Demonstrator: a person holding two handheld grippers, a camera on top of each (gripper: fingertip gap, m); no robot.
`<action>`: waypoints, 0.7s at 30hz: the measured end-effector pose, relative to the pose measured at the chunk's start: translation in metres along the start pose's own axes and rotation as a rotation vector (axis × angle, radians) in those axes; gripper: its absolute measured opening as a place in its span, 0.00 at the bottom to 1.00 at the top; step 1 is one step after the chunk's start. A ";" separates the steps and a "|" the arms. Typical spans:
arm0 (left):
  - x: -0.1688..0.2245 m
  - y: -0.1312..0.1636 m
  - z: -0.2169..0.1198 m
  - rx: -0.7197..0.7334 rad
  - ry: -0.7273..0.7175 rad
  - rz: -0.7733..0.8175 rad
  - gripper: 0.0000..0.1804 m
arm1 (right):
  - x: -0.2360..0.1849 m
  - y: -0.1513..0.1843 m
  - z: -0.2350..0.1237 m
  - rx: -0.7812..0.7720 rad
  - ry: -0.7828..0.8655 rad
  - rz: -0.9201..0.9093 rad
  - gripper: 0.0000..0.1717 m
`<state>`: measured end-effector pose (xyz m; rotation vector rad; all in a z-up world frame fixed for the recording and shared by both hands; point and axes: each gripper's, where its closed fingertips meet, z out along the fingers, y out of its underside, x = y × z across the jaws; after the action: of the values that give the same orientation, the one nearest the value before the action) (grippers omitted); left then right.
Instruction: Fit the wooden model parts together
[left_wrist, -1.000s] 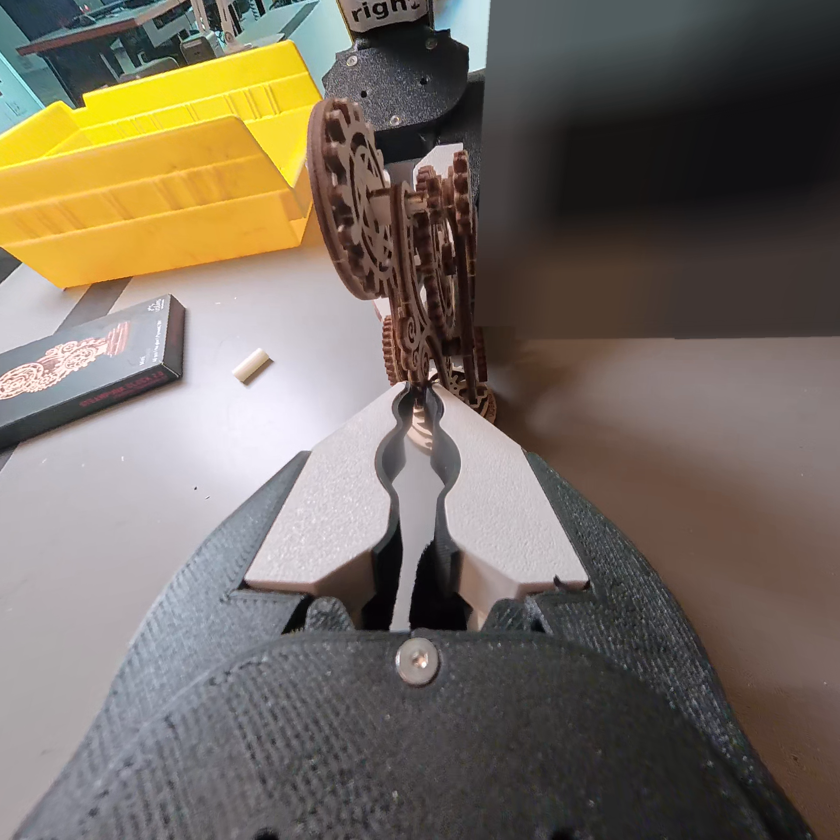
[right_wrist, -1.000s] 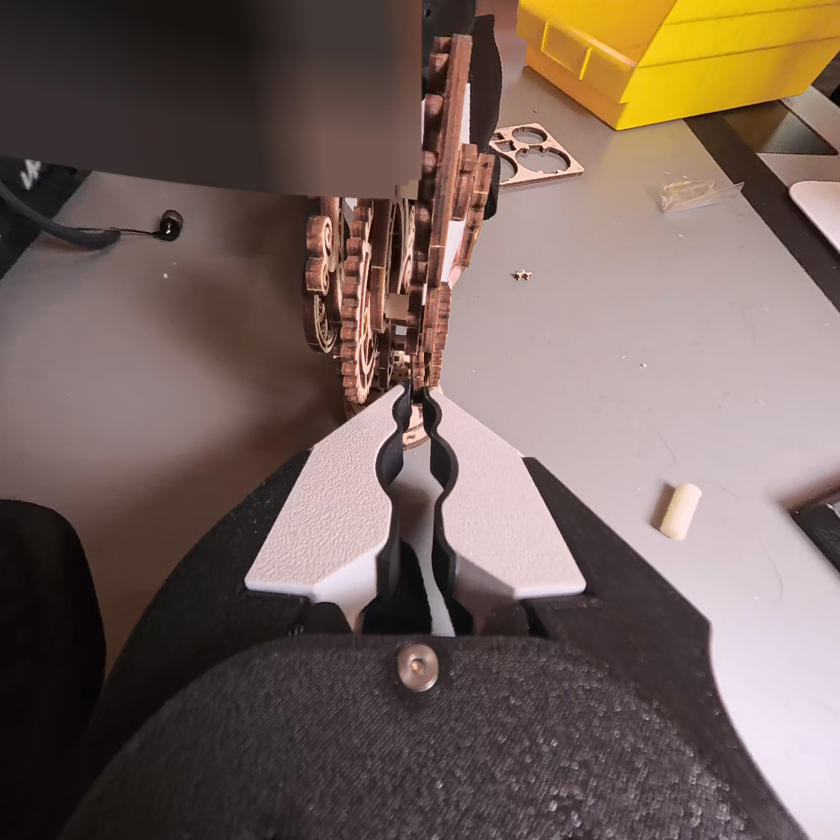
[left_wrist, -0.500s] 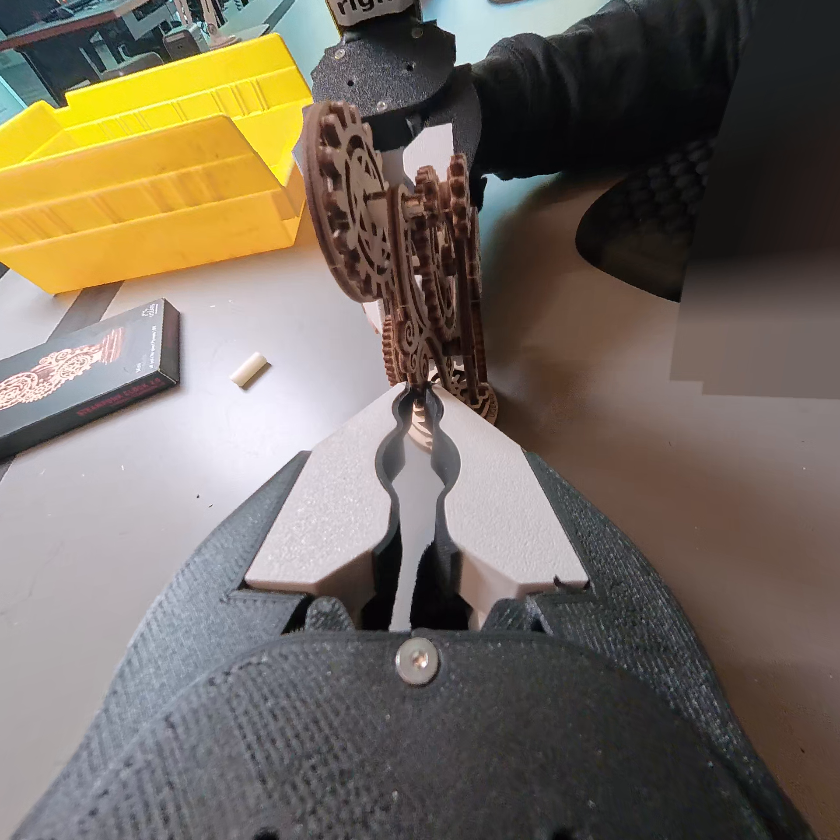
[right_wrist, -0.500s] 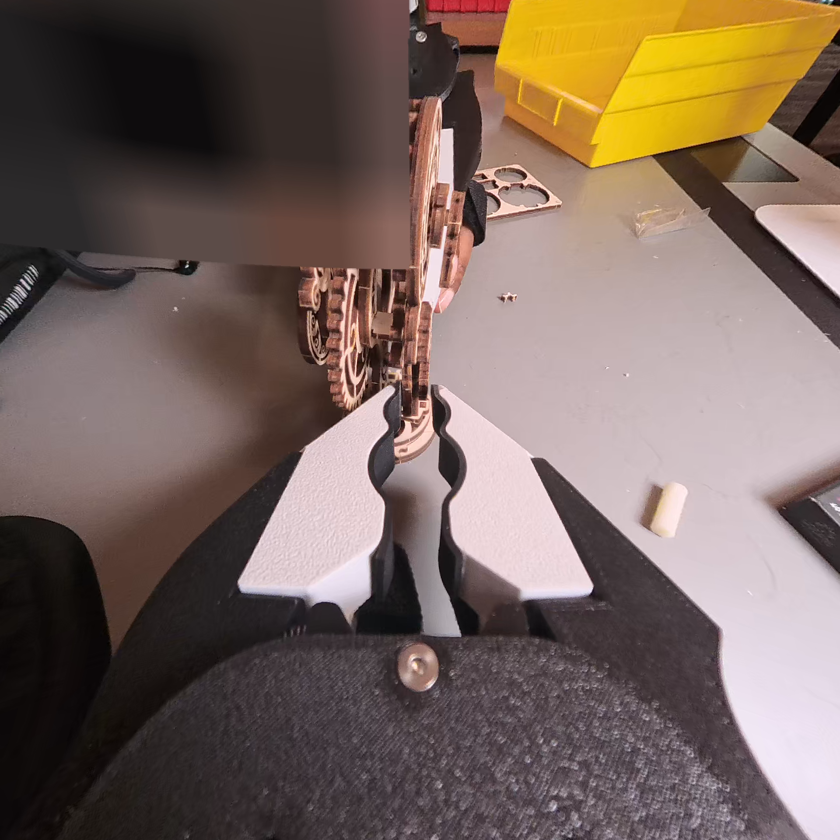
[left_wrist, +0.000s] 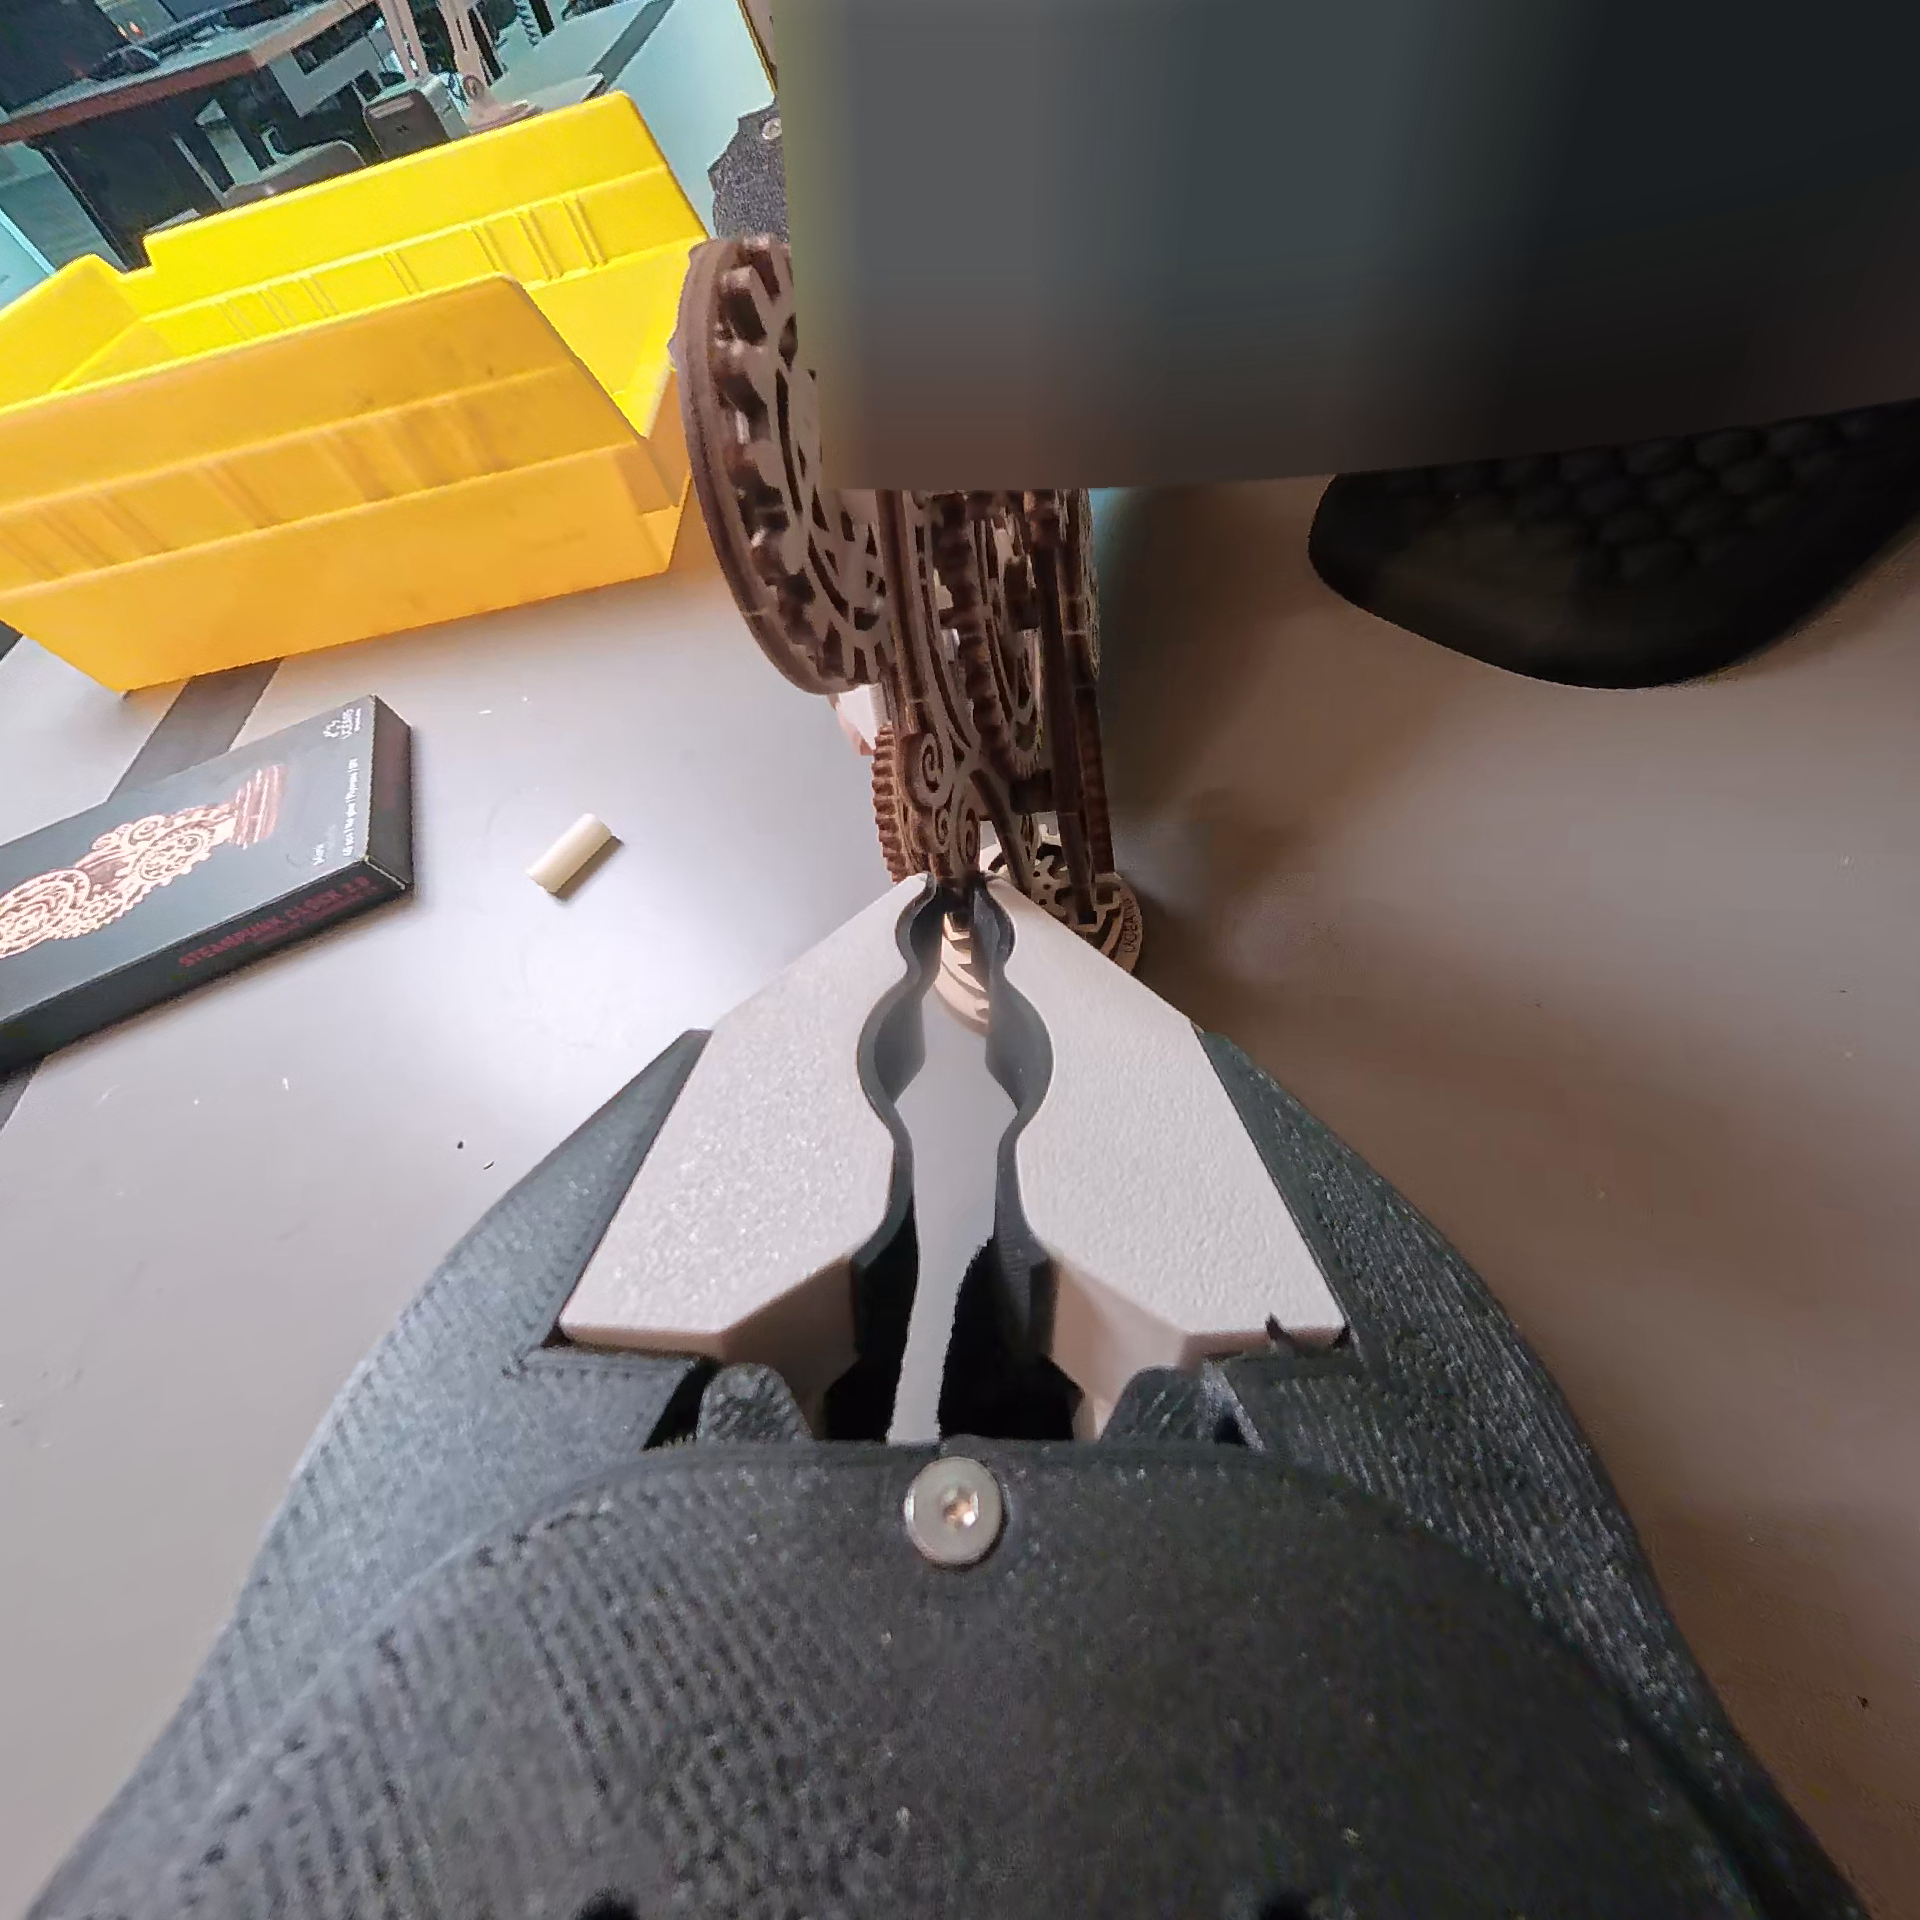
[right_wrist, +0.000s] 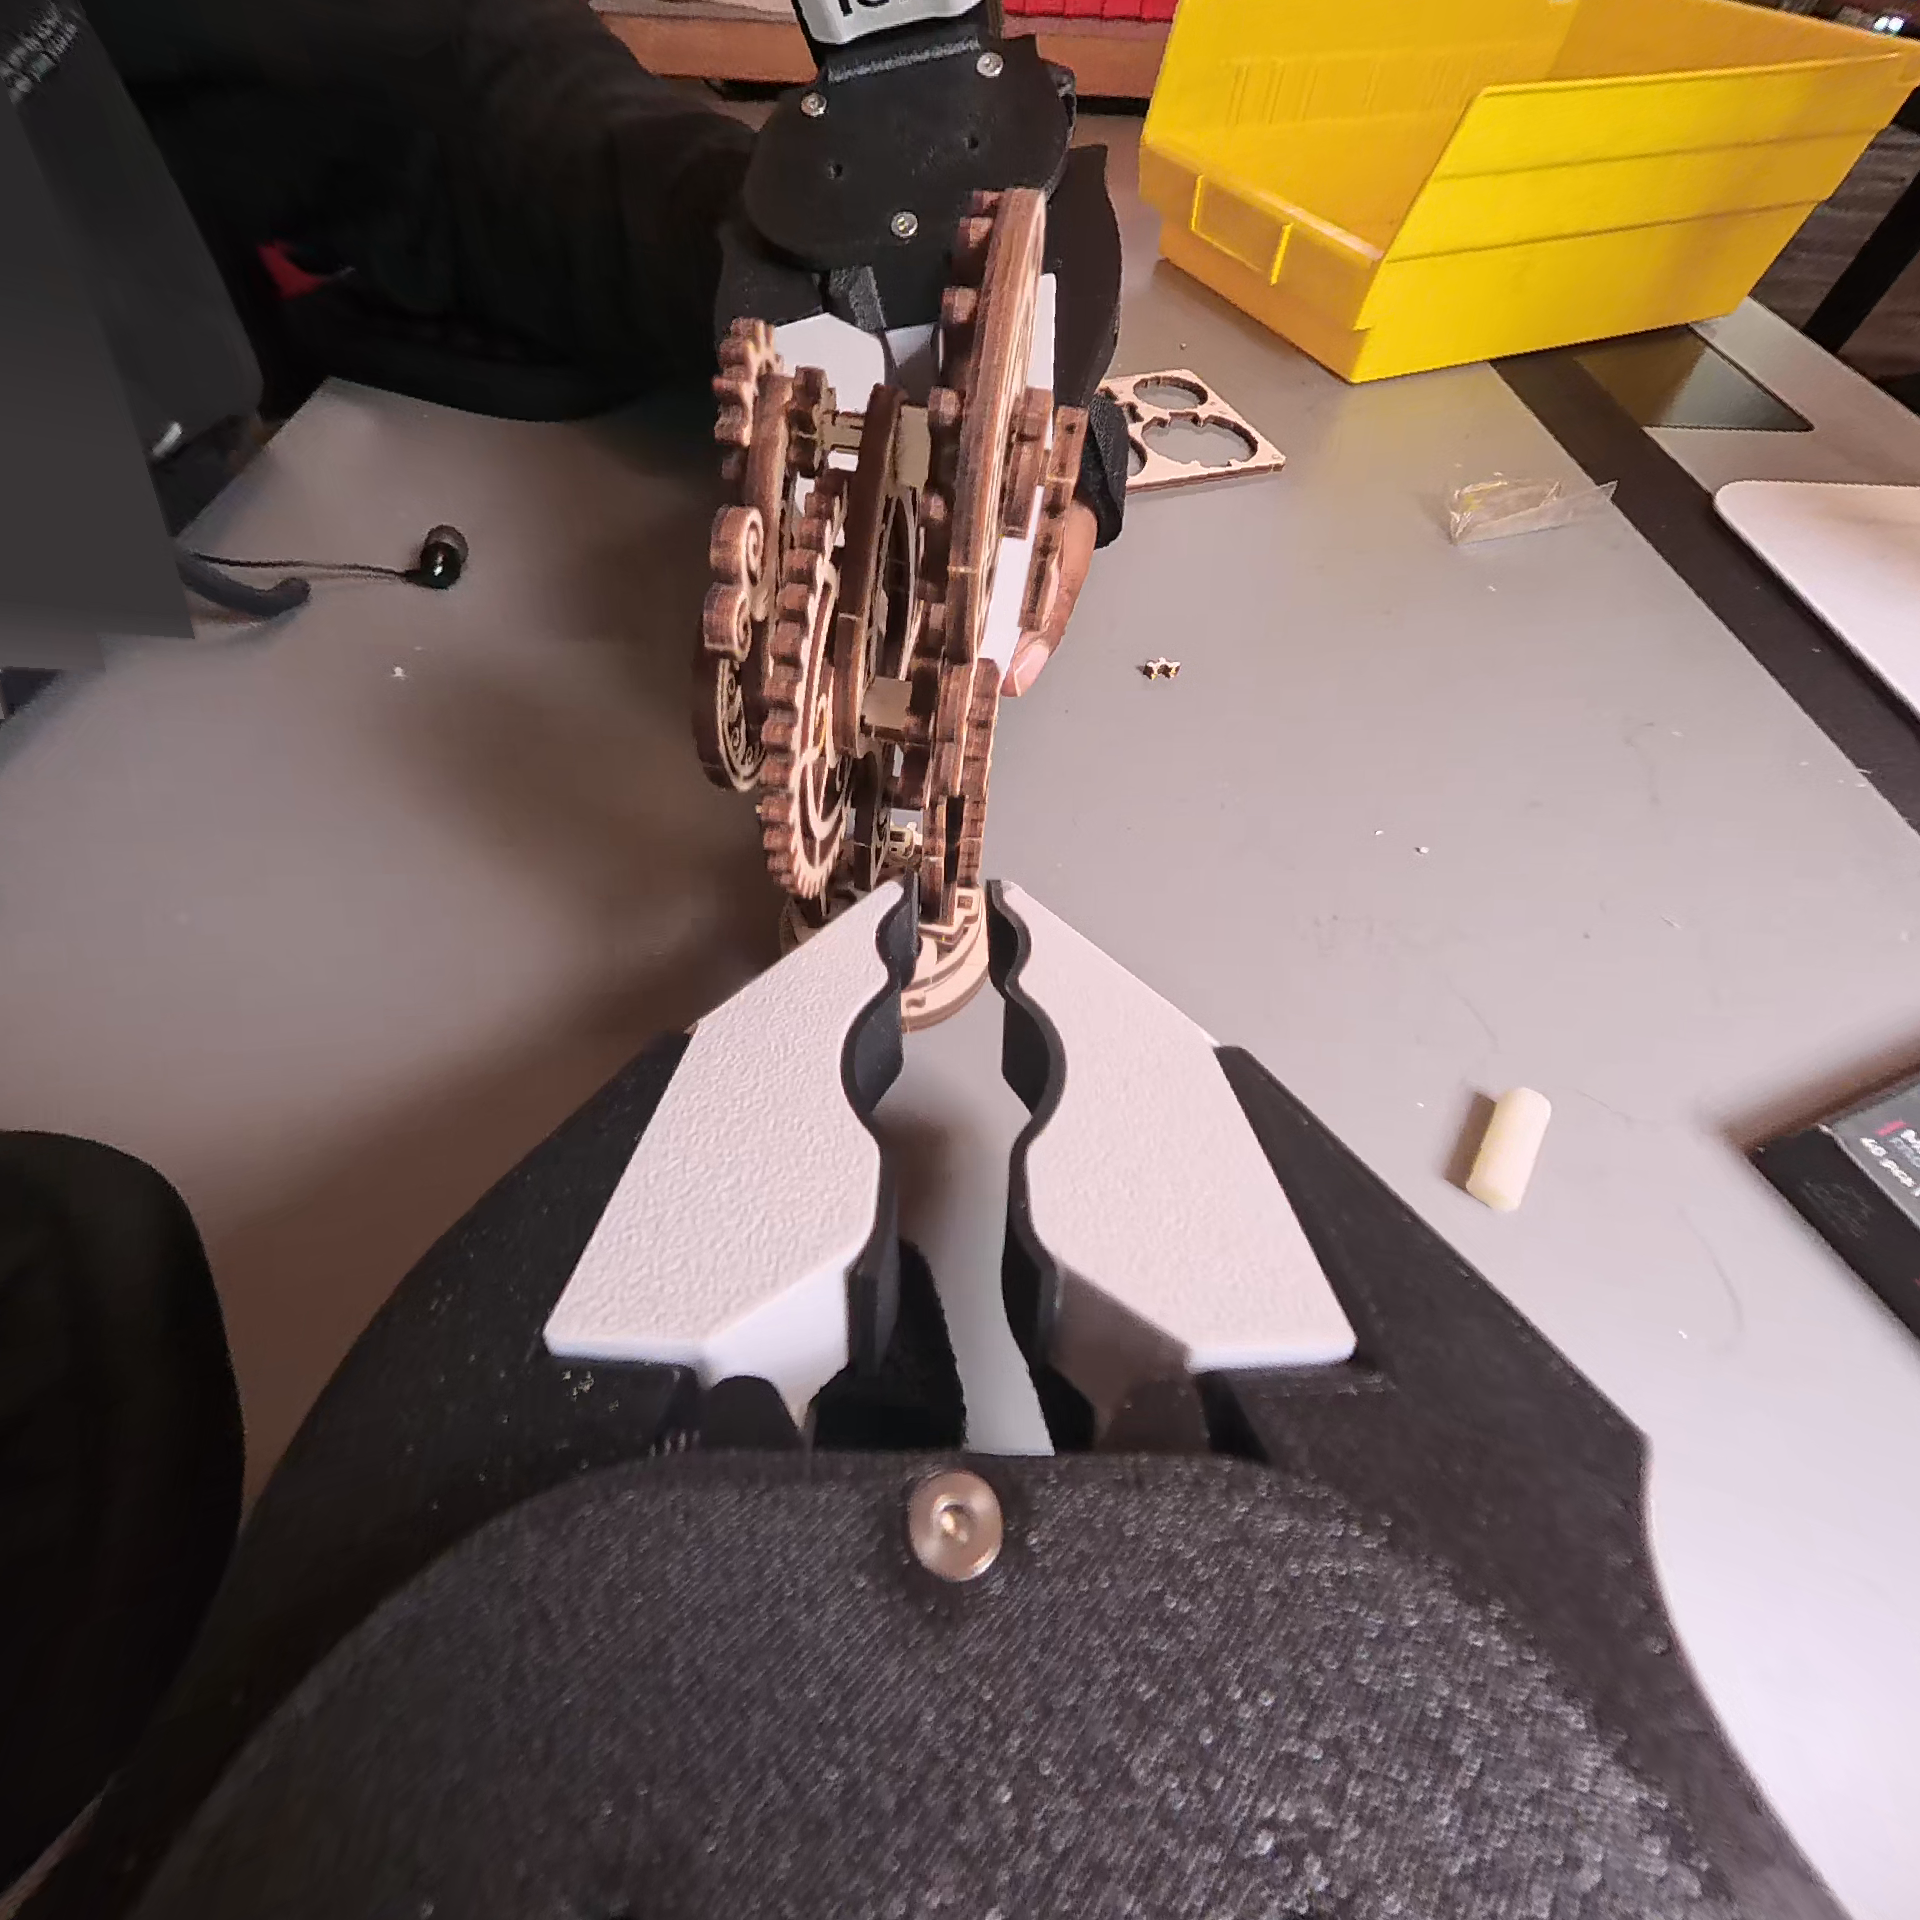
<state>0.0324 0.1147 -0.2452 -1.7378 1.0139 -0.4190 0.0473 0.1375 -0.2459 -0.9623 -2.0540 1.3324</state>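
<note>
A brown wooden gear model (left_wrist: 935, 644) stands upright on its round base on the grey table (left_wrist: 520, 1039). My left gripper (left_wrist: 956, 888) is shut on a thin scrolled plate at the model's lower edge. In the right wrist view the same model (right_wrist: 883, 623) stands just ahead of my right gripper (right_wrist: 951, 894). That gripper is open: its left pad (right_wrist: 899, 935) lies beside the model's outer plate and its right pad stands clear of it. The left gripper's black housing (right_wrist: 904, 145) shows behind the model, with a person's fingertip at the model's far side.
Yellow bins (left_wrist: 332, 447) stand at the back, also in the right wrist view (right_wrist: 1507, 187). A black box (left_wrist: 187, 873) and a white peg (left_wrist: 571, 852) lie on the table. A wooden cut-out sheet (right_wrist: 1195, 436), a small plastic bag (right_wrist: 1507, 509) and a black cord (right_wrist: 436, 540) lie nearby. The grippers are tip to tip, or close to it. The white peg (left_wrist: 571, 852) is about 12 centimeters from my right fingertips. Seen from the right wrist view (right_wrist: 1486, 1128) as well.
My right gripper was shut on the model's outer plate a second ago; its jaws have parted and let it go. My left gripper keeps its pinch on the model.
</note>
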 end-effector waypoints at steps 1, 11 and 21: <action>0.000 0.000 0.000 -0.001 -0.002 0.001 0.01 | 0.000 0.001 -0.001 -0.001 -0.001 -0.003 0.06; 0.000 0.000 0.001 0.001 -0.027 0.016 0.02 | -0.002 -0.007 -0.004 0.051 -0.010 0.010 0.08; -0.001 0.000 0.001 0.011 -0.034 -0.005 0.02 | 0.001 -0.008 0.001 0.042 0.000 0.013 0.05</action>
<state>0.0322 0.1163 -0.2458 -1.7324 0.9822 -0.3960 0.0436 0.1351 -0.2394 -0.9581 -2.0150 1.3768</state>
